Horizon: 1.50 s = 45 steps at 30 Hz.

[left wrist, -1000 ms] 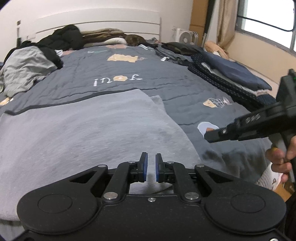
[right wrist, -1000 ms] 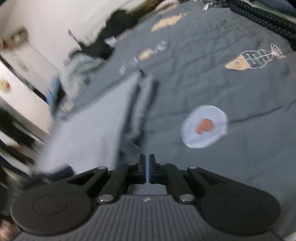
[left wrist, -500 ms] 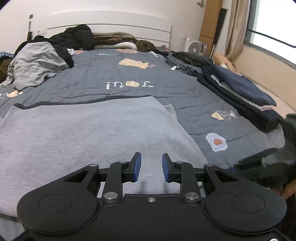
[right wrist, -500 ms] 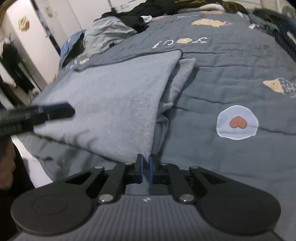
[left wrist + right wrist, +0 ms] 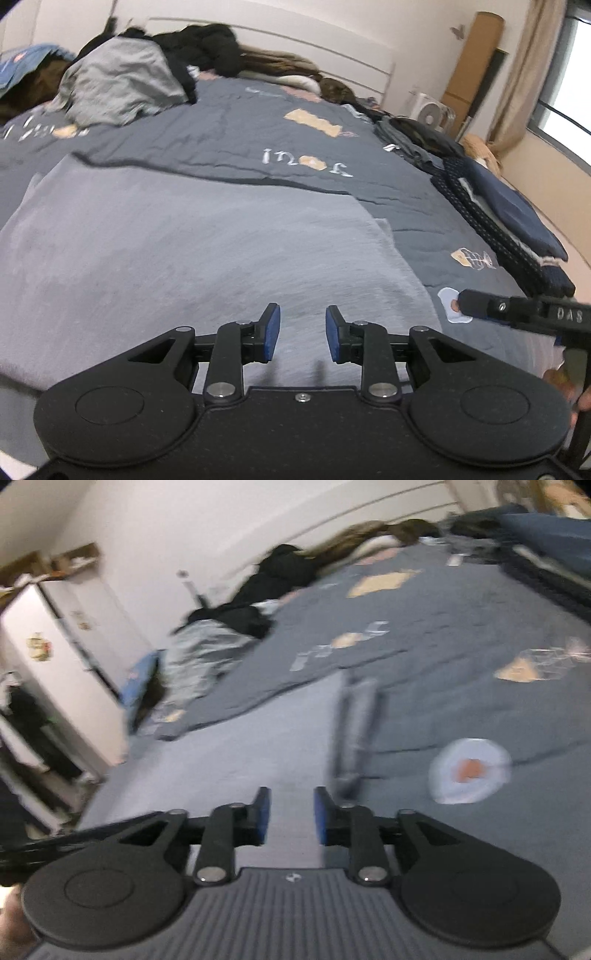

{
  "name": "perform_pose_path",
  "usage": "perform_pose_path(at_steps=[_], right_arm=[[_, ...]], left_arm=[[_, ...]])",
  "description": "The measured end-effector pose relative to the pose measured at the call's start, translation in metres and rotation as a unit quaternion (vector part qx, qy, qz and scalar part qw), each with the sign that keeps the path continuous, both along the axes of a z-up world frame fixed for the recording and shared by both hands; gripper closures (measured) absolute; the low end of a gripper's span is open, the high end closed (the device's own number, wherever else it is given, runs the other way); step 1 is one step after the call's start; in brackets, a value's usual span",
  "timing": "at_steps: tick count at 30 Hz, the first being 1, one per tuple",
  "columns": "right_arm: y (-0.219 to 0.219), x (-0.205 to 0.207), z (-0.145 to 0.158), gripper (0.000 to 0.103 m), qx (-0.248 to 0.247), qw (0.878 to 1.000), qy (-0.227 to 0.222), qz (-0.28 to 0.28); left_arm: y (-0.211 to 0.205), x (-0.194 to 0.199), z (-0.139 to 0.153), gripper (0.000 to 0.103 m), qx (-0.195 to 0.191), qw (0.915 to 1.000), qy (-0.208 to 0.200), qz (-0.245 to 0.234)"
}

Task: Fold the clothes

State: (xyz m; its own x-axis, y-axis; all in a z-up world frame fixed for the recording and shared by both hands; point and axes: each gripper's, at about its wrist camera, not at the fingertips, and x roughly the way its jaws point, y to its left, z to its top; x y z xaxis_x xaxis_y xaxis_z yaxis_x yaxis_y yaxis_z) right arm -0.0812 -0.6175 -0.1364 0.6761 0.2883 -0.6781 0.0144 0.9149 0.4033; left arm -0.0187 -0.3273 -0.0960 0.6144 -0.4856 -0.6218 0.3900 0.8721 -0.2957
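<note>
A light grey garment [image 5: 192,251] lies flat and folded on the dark grey quilt [image 5: 258,147], near the bed's front edge. It also shows in the blurred right wrist view [image 5: 236,768], its right folded edge [image 5: 354,723] doubled over. My left gripper [image 5: 302,334] is open and empty just above the garment's near edge. My right gripper [image 5: 291,819] is open and empty over the garment's near right part; its fingers [image 5: 480,306] enter the left wrist view from the right.
A heap of grey and black clothes [image 5: 122,81] lies at the bed's far left. Folded dark clothes [image 5: 509,221] are stacked along the right edge. A headboard [image 5: 332,59] and a fan [image 5: 428,110] stand behind. A white cabinet [image 5: 62,672] stands left of the bed.
Both grippers have opened from nearly shut. The left gripper has turned a little left and lower over the garment; the right gripper has swung and its view is blurred.
</note>
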Motion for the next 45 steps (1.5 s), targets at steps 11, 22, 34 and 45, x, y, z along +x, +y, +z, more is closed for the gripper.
perform_pose_path(at_steps=[11,22,34,45], right_arm=[[0.015,0.011,-0.001,0.065,-0.019,0.999,0.022,-0.020],[0.031,0.022,0.029,0.052,0.035,0.994,-0.064,-0.085],[0.124,0.054,0.037,0.046,0.031,0.998,-0.058,0.018],[0.181,0.072,0.040,0.044,0.028,0.996,-0.064,0.053]], left_arm=[[0.071,0.020,-0.013,0.074,-0.026,0.9922,0.057,0.108],[0.180,0.013,-0.010,0.061,-0.097,0.9519,0.071,0.282],[0.254,-0.016,-0.020,0.057,-0.127,0.9237,0.092,0.350],[0.269,-0.015,-0.039,0.059,-0.187,0.9122,0.103,0.350]])
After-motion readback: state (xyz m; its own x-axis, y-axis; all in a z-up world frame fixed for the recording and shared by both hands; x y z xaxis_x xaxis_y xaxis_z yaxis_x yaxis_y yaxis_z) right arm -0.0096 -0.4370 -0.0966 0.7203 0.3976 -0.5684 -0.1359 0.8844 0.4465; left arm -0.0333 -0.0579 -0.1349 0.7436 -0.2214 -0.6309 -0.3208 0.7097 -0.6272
